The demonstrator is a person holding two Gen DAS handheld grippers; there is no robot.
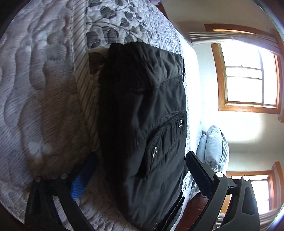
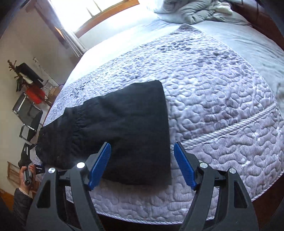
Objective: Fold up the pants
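Note:
The black pants (image 1: 142, 113) lie folded into a compact stack on the quilted bedspread (image 1: 39, 88), waist and snap pockets facing the left wrist view. My left gripper (image 1: 140, 170) is open, its fingers straddling the near end of the stack, not clamping it. In the right wrist view the pants (image 2: 124, 128) show as a black folded bundle on the quilt (image 2: 221, 99). My right gripper (image 2: 142, 163) is open, hovering over the stack's near right corner with blue pads (image 2: 100, 165) on either side. The left gripper (image 2: 26, 160) shows at the far left, held in a hand.
A crumpled grey blanket (image 2: 195, 12) lies at the head of the bed. Chairs and a red item (image 2: 33, 94) stand by the wall. Windows (image 1: 248, 76) are bright. The bed's front edge (image 2: 159, 220) is close below my right gripper.

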